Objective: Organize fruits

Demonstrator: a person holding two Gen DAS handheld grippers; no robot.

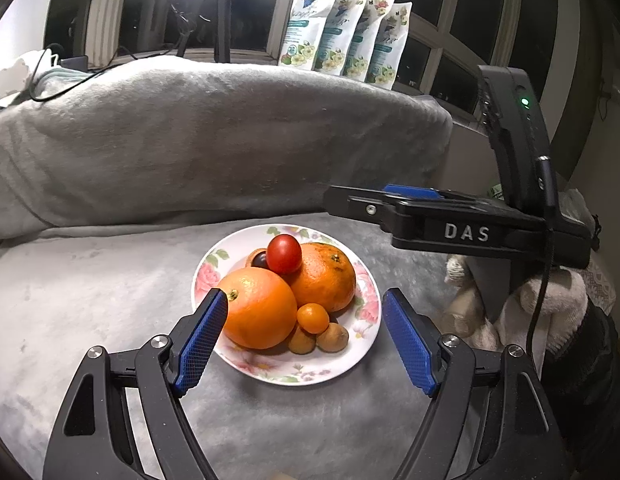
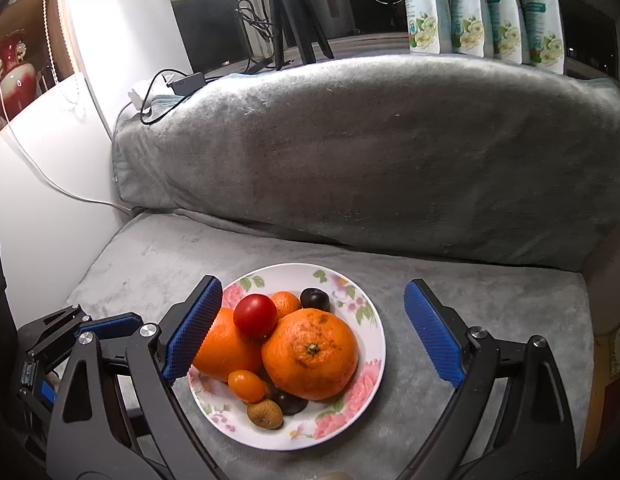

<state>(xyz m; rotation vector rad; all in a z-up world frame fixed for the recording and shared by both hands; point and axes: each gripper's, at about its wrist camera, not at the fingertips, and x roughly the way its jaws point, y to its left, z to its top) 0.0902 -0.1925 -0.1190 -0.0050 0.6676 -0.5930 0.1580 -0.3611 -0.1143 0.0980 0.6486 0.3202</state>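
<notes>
Orange fruits (image 1: 258, 312) heap on the floral plate (image 1: 286, 376), stem ends facing up; both tongs stand apart, empty.

Home living room, grey blanket-covered sofa (image 2: 389, 152), night windows (image 1: 198, 16), 4 refill pouches (image 1: 345, 28)

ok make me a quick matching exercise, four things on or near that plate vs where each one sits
Things:
1. red tomato
2. brown nuts
3. floral plate
4. refill pouches

Places:
A. on the grey sofa seat
B. on top of the fruit pile
C. lined up on the windowsill
D. at the plate's near edge

Pairs: 1-B, 2-D, 3-A, 4-C
</notes>
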